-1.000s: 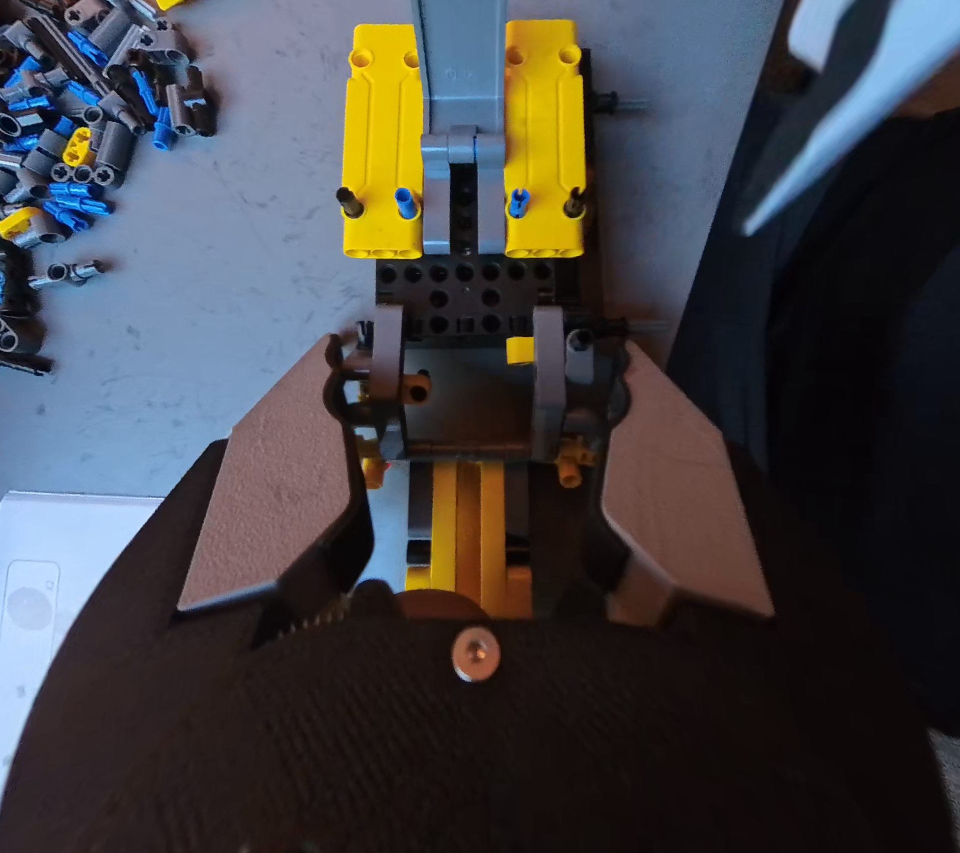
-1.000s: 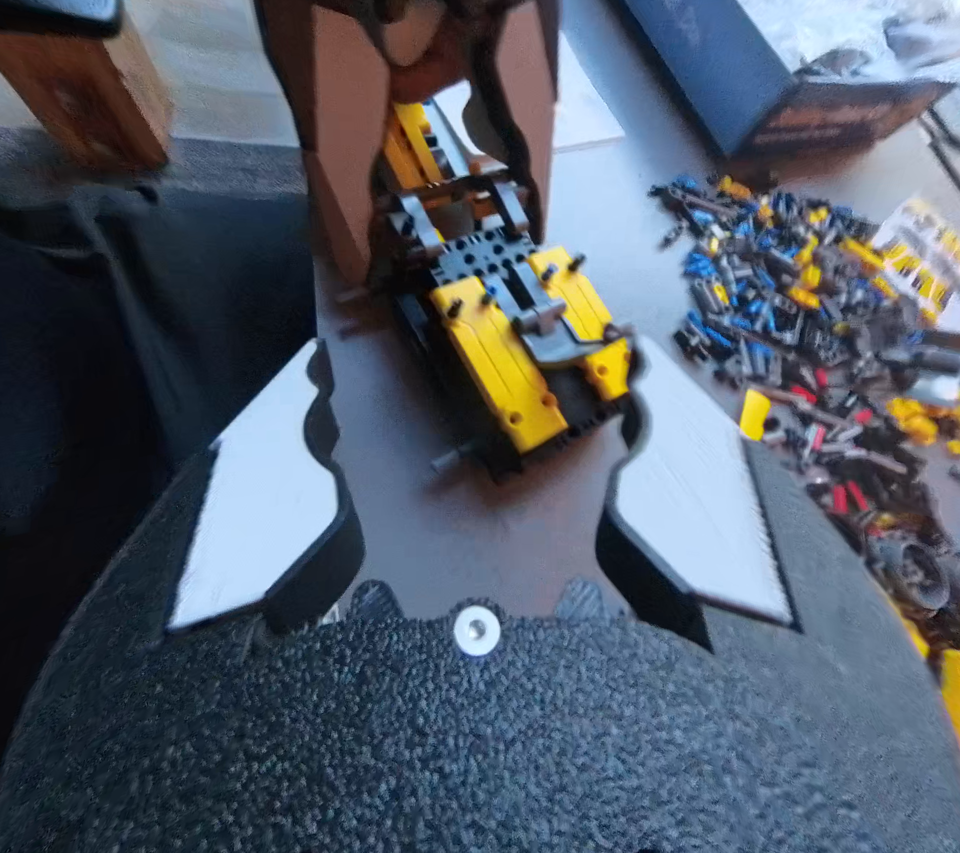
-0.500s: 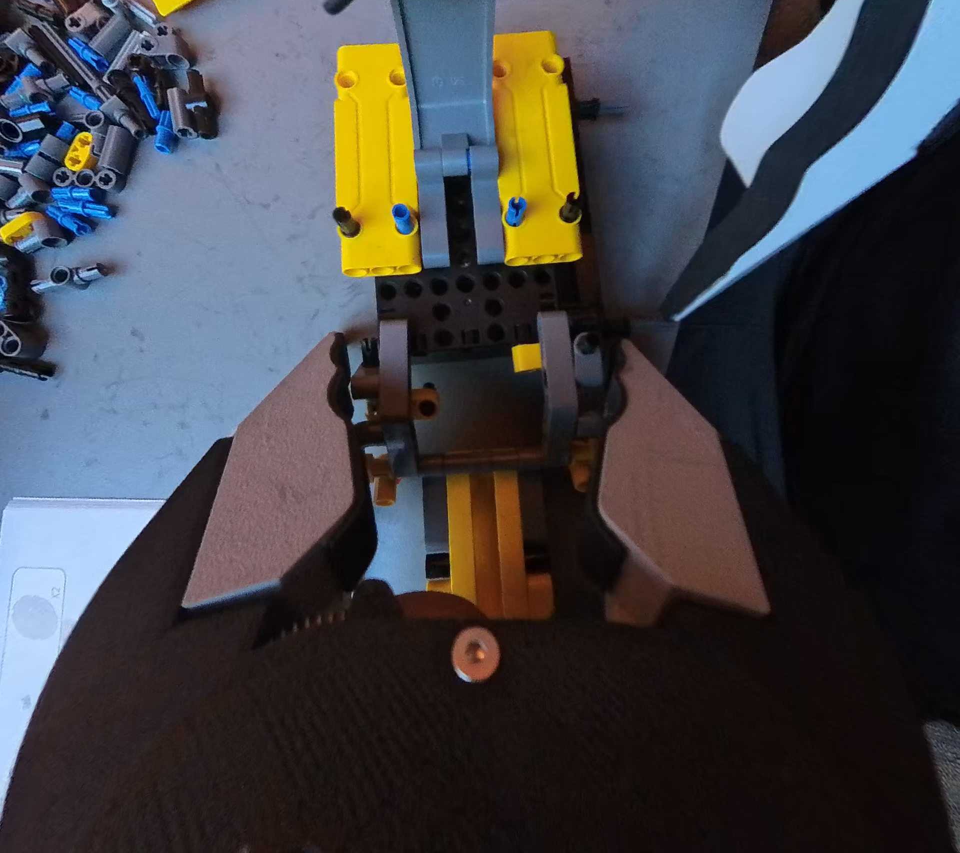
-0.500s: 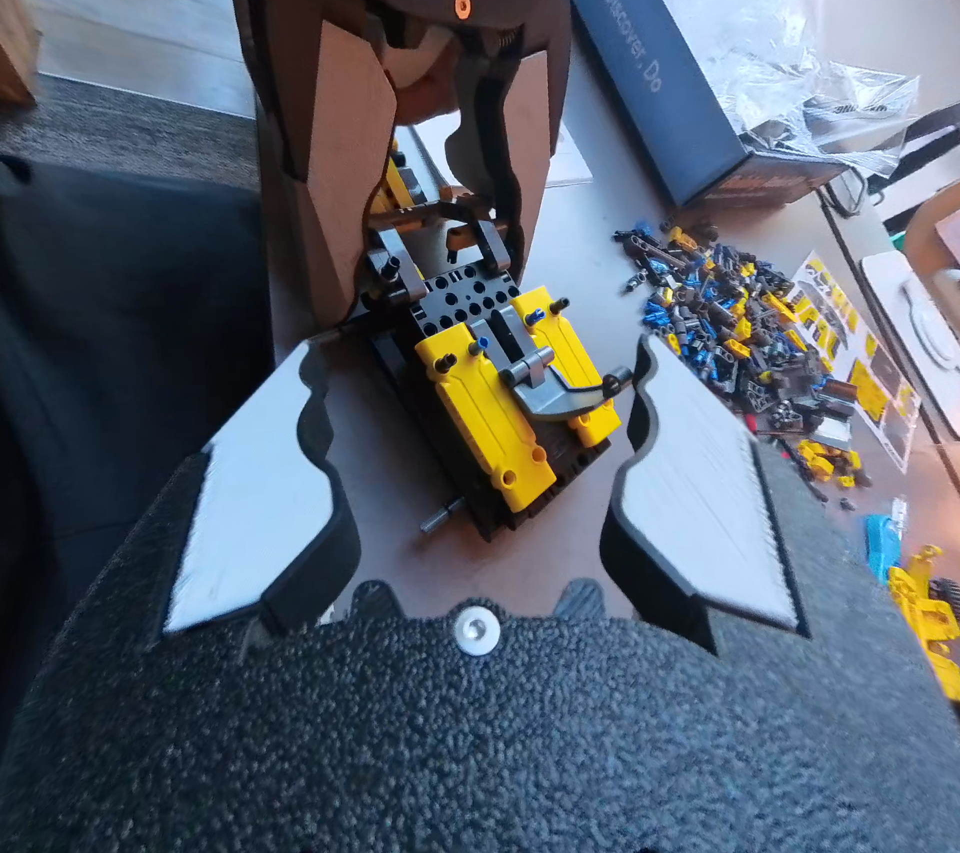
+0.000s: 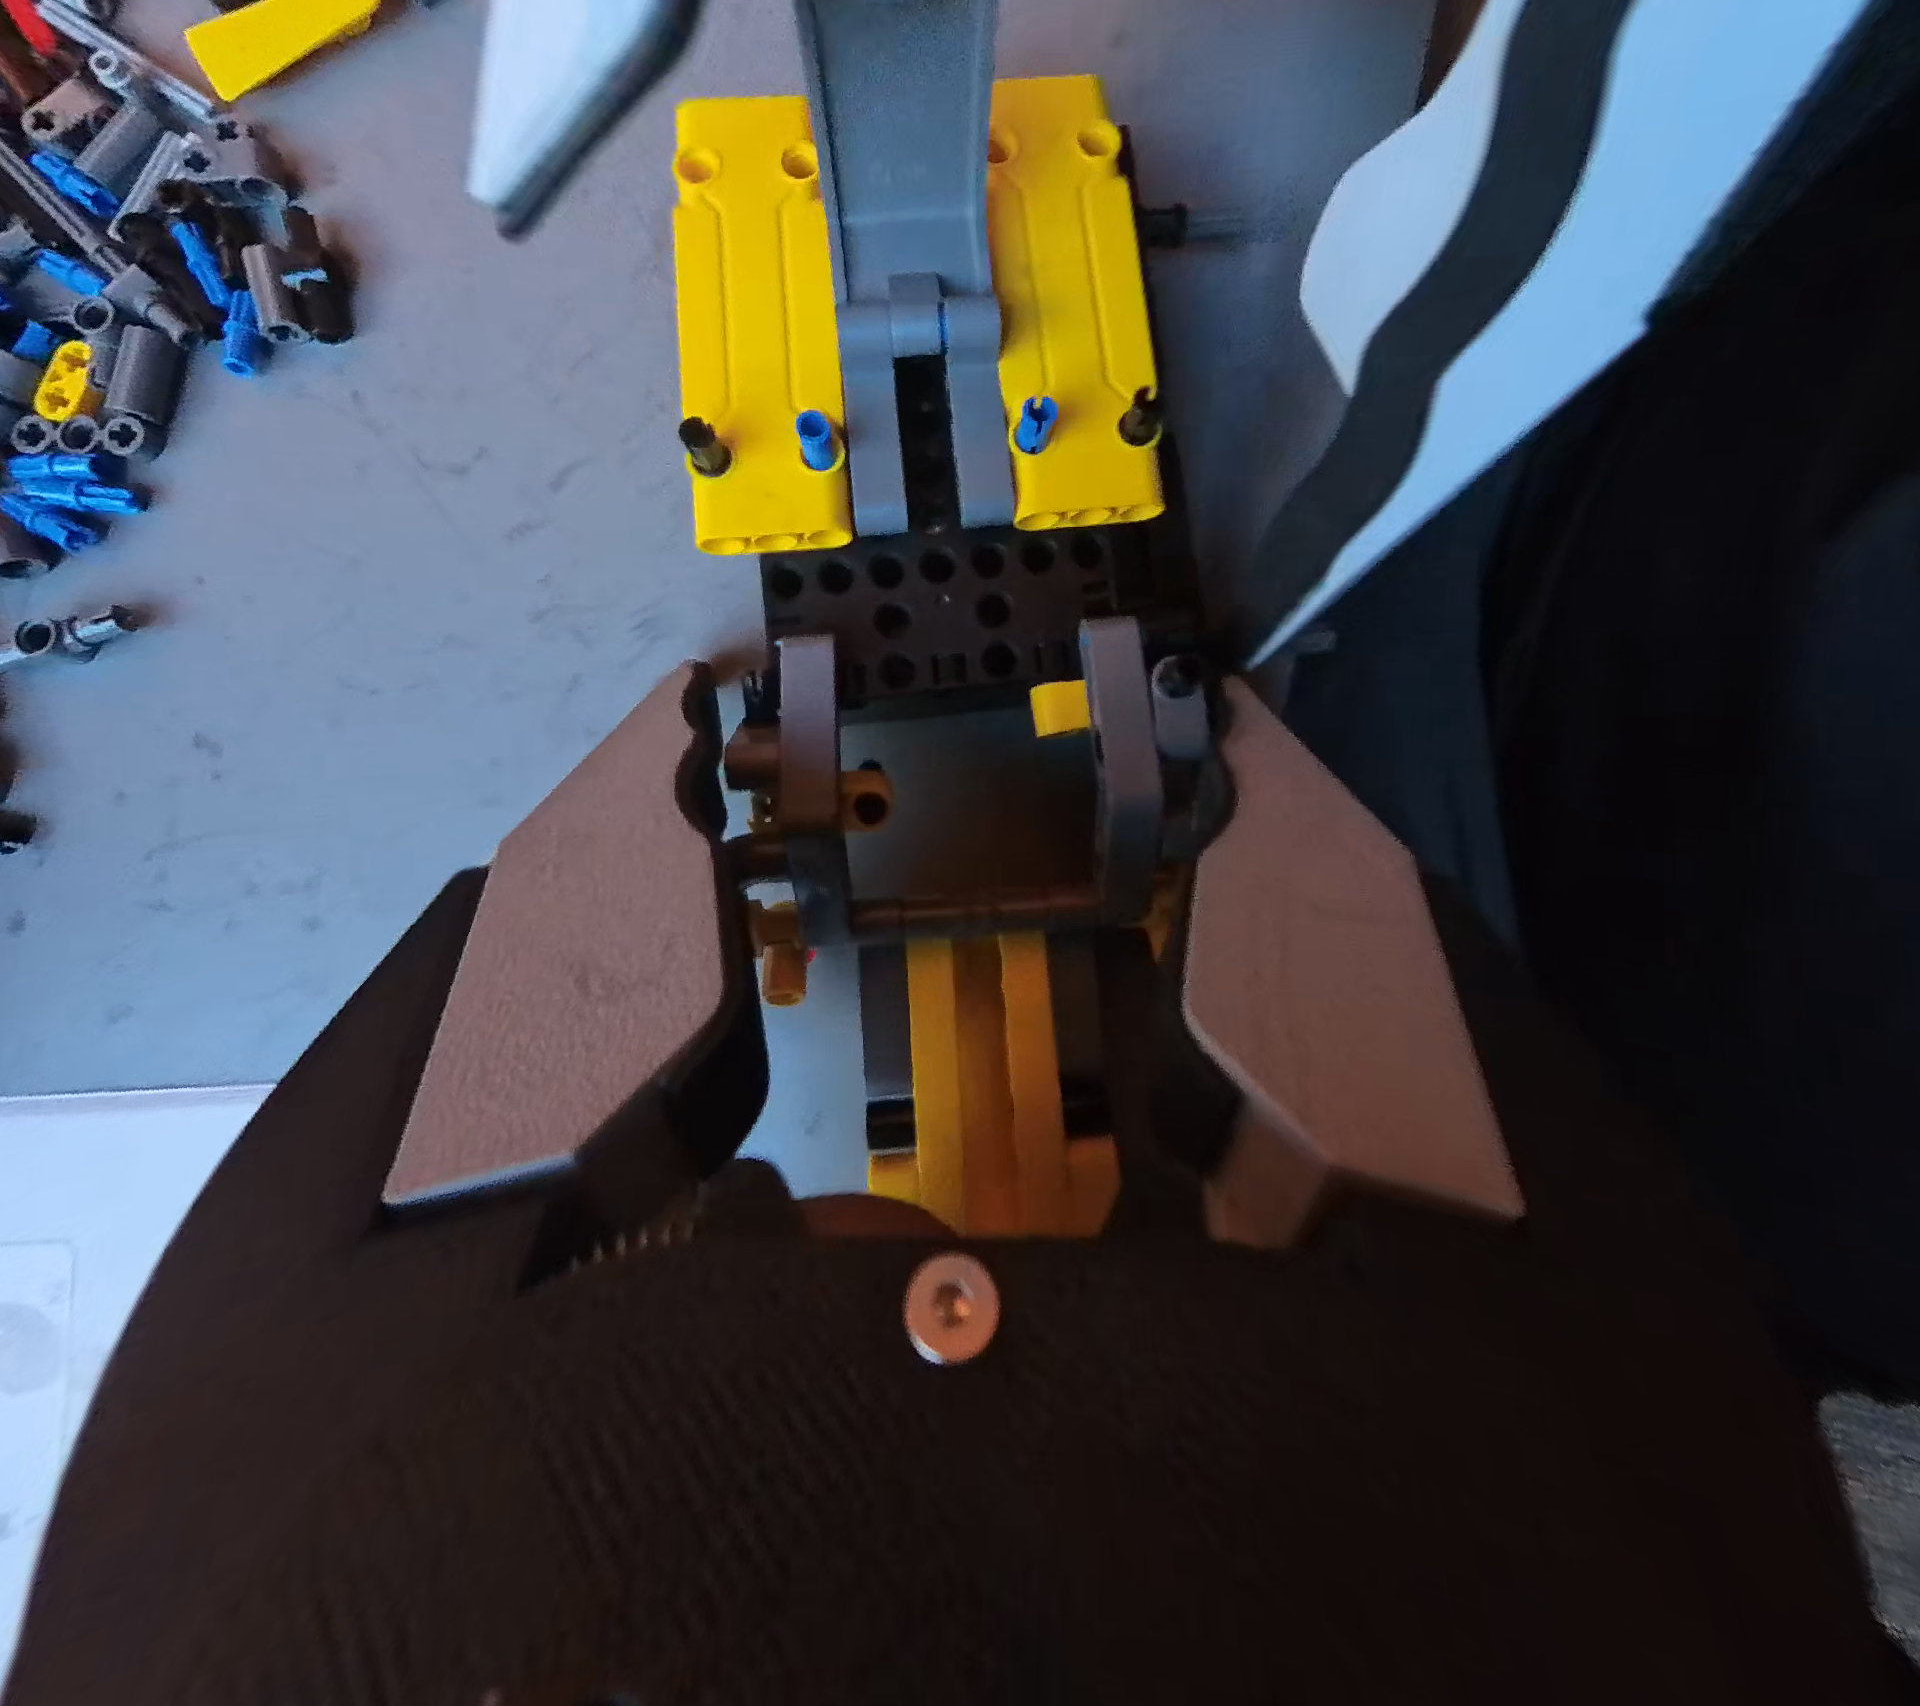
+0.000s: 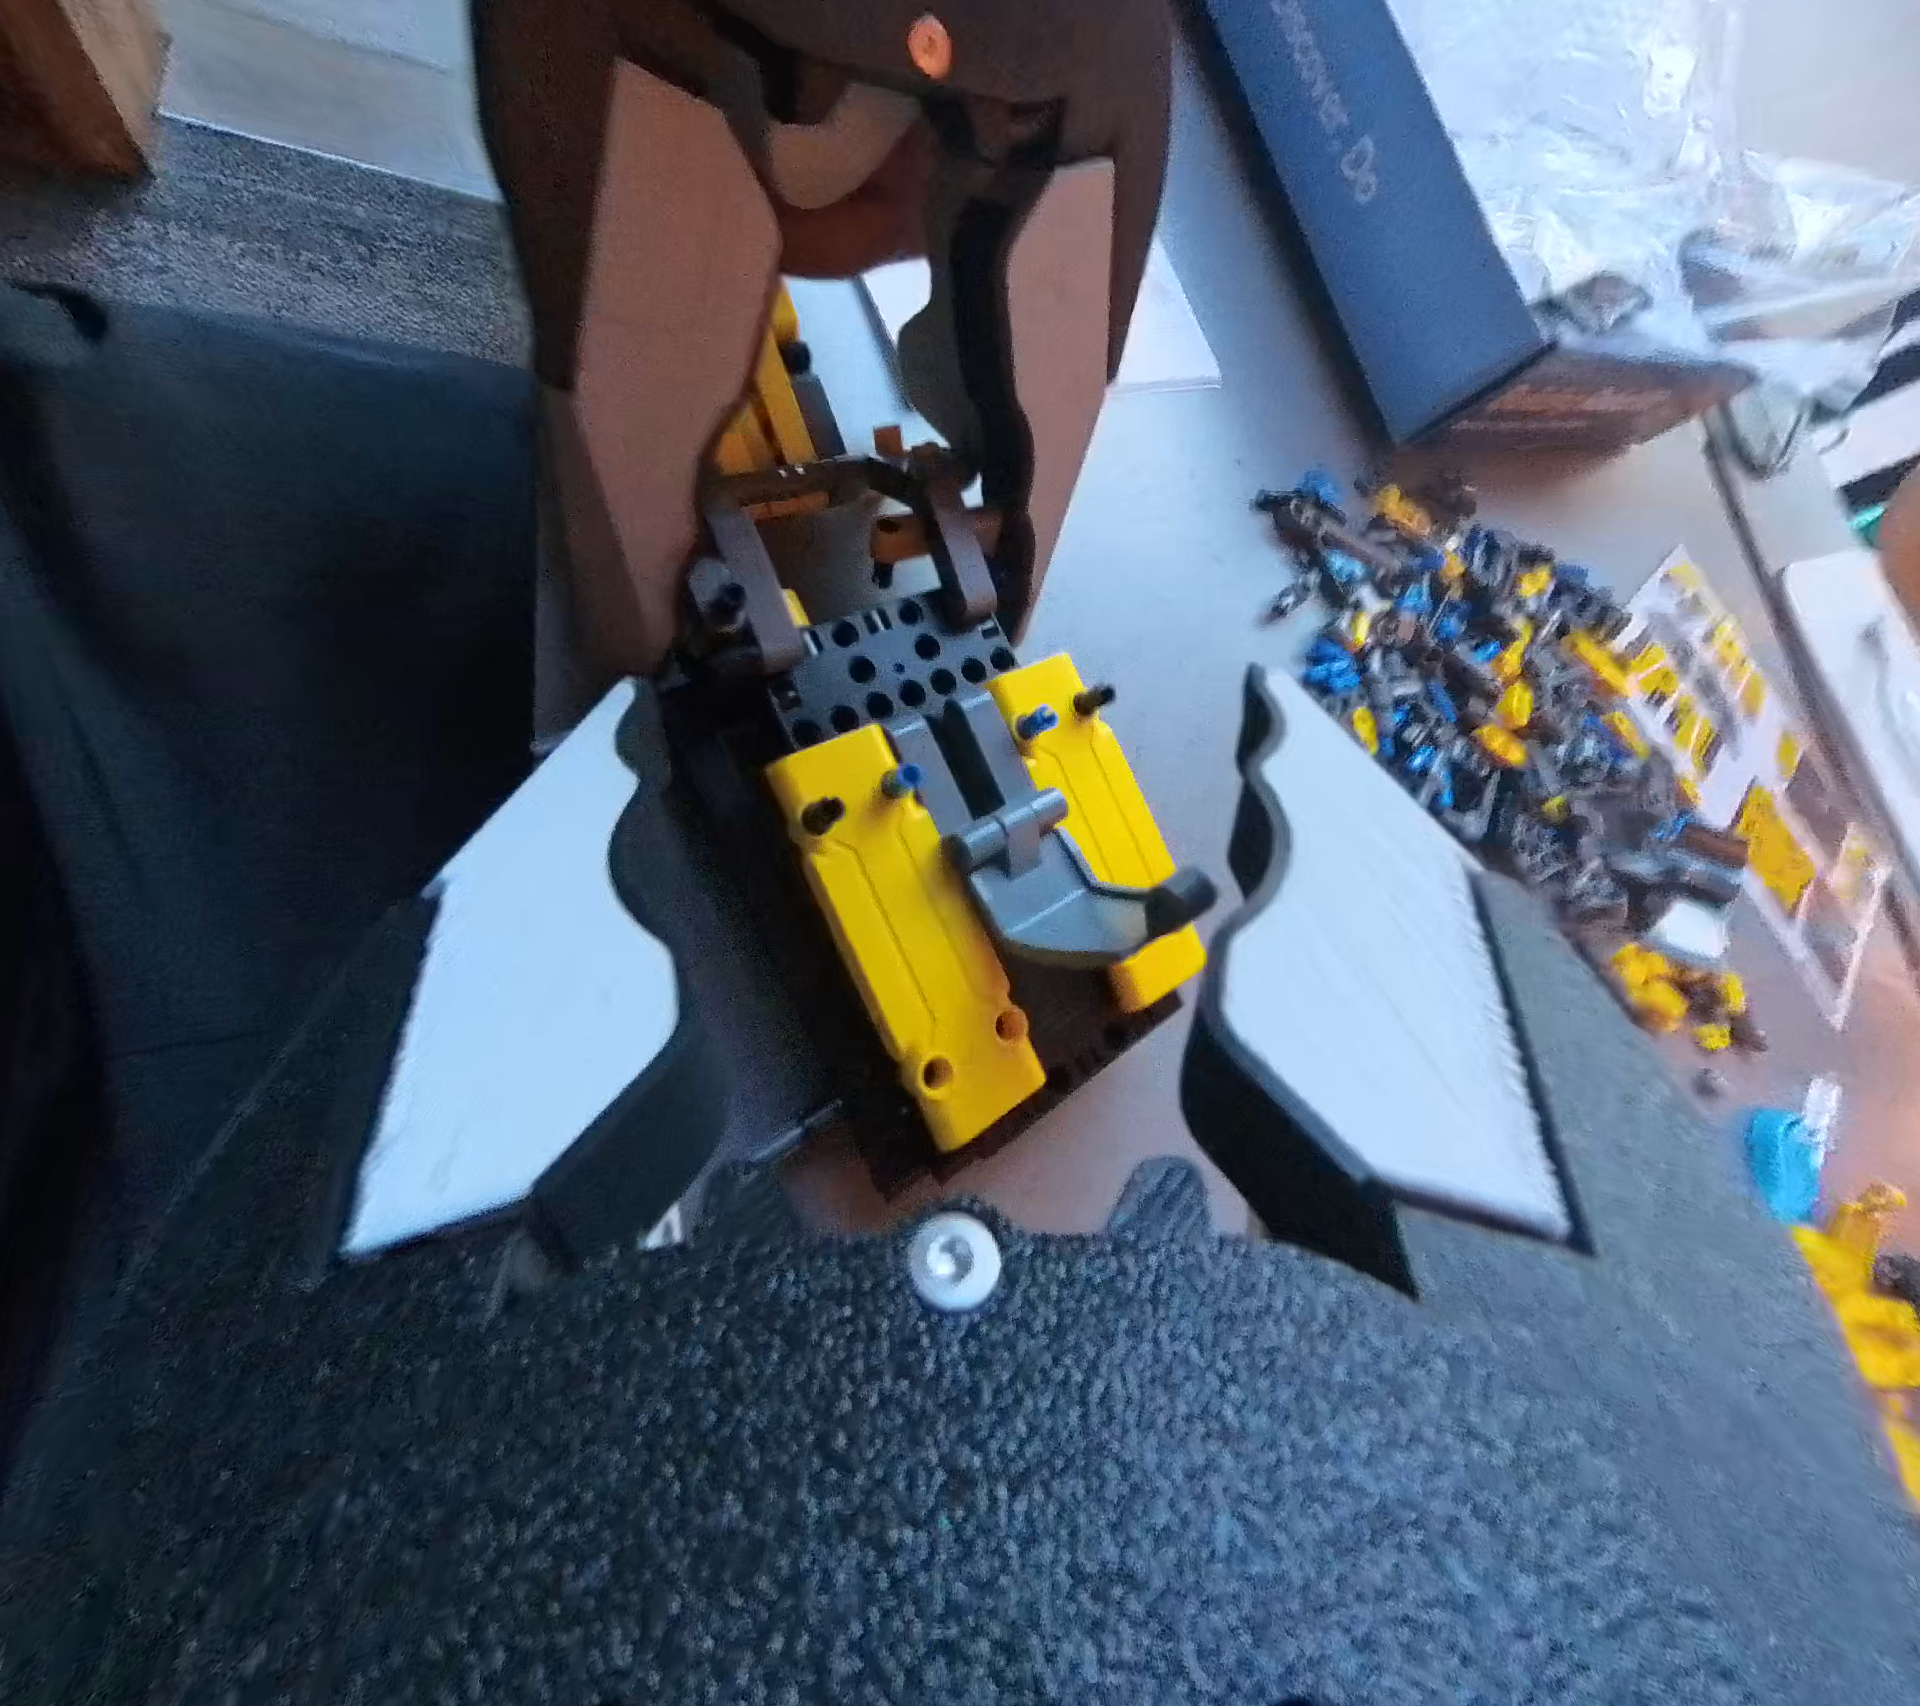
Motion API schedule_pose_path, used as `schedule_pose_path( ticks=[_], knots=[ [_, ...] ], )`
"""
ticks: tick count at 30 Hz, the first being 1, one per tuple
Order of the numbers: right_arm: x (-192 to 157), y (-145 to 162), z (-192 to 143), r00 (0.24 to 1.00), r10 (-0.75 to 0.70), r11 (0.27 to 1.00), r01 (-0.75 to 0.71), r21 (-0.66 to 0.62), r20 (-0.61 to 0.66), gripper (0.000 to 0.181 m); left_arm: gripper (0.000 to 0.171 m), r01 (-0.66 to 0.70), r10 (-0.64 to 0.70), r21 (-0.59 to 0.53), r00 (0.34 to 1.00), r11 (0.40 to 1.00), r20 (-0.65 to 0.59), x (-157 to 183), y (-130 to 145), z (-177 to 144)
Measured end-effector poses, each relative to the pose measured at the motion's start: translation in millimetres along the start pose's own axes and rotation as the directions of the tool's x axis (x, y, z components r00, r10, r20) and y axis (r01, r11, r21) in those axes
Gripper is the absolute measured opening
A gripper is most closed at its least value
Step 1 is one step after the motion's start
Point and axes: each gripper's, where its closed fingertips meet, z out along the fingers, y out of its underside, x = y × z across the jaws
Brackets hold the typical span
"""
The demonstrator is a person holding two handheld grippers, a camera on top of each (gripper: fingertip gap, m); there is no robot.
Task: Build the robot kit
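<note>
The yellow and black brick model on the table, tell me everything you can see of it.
The brick model is a half-built plastic toy lying flat on the grey table. Two long yellow panels flank a grey curved hook piece, with blue and black pins standing up from them, over a black plate full of holes. The left hand-held gripper is shut on its grey-framed end. The right hand-held gripper is open, its fingers either side of the yellow end.

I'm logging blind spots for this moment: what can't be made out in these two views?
- Left wrist view: the brick model's near end is hidden behind the left hand-held gripper.
- Right wrist view: the loose parts pile is blurred, so single pieces can't be told apart.
- Right wrist view: the right hand-held gripper hides the model's near edge.
</note>
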Motion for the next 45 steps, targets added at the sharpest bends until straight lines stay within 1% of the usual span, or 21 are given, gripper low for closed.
schedule_pose_path(
  ticks=[2, 4, 5, 7, 9, 12, 20, 29, 32, 35, 36, 38, 39, 40, 42, 44, 45],
  knots=[
    [-4, -16, -10, 0.999, -0.035, 0.996, 0.035, 0.085, 0.004, 0.107, 0.089, 0.013, -0.013, 0.005, 1.0, 1.0, 0.006, -1, -1, 0],
    [-6, -21, -17, 0.999, -0.038, 0.994, 0.036, 0.107, 0.021, 0.104, 0.089, 0.013, -0.013, 0.008, 1.0, 1.0, 0.005, -1, -1, 0],
    [-8, -18, -19, 0.999, -0.04, 0.995, 0.037, 0.092, 0.031, 0.102, 0.089, 0.013, -0.013, 0.007, 1.0, 1.0, 0.006, -1, -1, 0],
    [-15, -13, -17, 0.997, -0.059, 0.997, 0.056, 0.057, 0.051, 0.109, 0.089, 0.015, -0.015, 0.002, 1.0, 1.0, 0.011, -2, -1, 0],
    [-25, -7, -12, 0.993, -0.097, 0.995, 0.096, 0.025, 0.068, 0.109, 0.089, 0.02, -0.02, -0.003, 1.0, 1.0, 0.018, -3, -1, 0],
    [-22, 6, -2, 0.989, -0.142, 0.989, 0.144, -0.045, 0.035, 0.109, 0.089, 0.016, -0.016, 0.0, 1.0, 1.0, 0.014, -3, -1, 0],
    [-16, 13, 3, 0.994, -0.087, 0.991, 0.093, -0.094, 0.061, 0.113, 0.086, 0.003, -0.003, -0.008, 1.0, 1.0, 0.019, -2, -1, 0],
    [-19, 13, 5, 0.989, -0.108, 0.988, 0.119, -0.096, 0.104, 0.109, 0.085, -0.006, 0.007, -0.023, 1.0, 1.0, 0.021, -1, -1, 1],
    [-18, 12, 4, 0.99, -0.111, 0.989, 0.118, -0.086, 0.089, 0.11, 0.087, 0.016, -0.015, -0.03, 0.999, 0.999, 0.038, -2, -1, 1],
    [-14, 6, 1, 0.985, -0.168, 0.983, 0.17, -0.062, 0.029, 0.117, 0.089, 0.052, -0.05, -0.019, 0.997, 0.998, 0.057, -5, -1, 0],
    [-14, 2, -1, 0.982, -0.186, 0.982, 0.187, -0.042, 0.018, 0.115, 0.091, 0.055, -0.055, -0.006, 0.995, 0.998, 0.087, -8, -2, -3],
    [-14, -7, -7, 0.981, -0.196, 0.981, 0.196, 0.001, -0.01, 0.112, 0.113, 0.067, -0.076, 0.054, 0.976, 0.996, 0.204, -22, -9, -17],
    [-15, -11, -11, 0.982, -0.189, 0.982, 0.189, 0.024, -0.01, 0.112, 0.116, 0.072, -0.096, 0.105, 0.965, 0.992, 0.245, -27, -14, -29],
    [-15, -16, -17, 0.984, -0.176, 0.983, 0.176, 0.051, -0.012, 0.112, 0.116, 0.082, -0.127, 0.17, 0.954, 0.982, 0.272, -29, -20, -42],
    [-11, -25, -31, 0.992, -0.123, 0.987, 0.124, 0.106, -0.018, 0.111, 0.116, 0.107, -0.194, 0.297, 0.939, 0.949, 0.284, -26, -25, -71],
    [-4, -28, -47, 0.999, -0.042, 0.987, 0.044, 0.152, -0.015, 0.111, 0.115, 0.151, -0.285, 0.418, 0.916, 0.896, 0.281, -23, -16, -100],
    [0, -28, -55, 1.0, -0.001, 0.984, 0.003, 0.176, -0.012, 0.11, 0.111, 0.181, -0.326, 0.46, 0.909, 0.869, 0.258, -18, -7, -111]
  ],
)
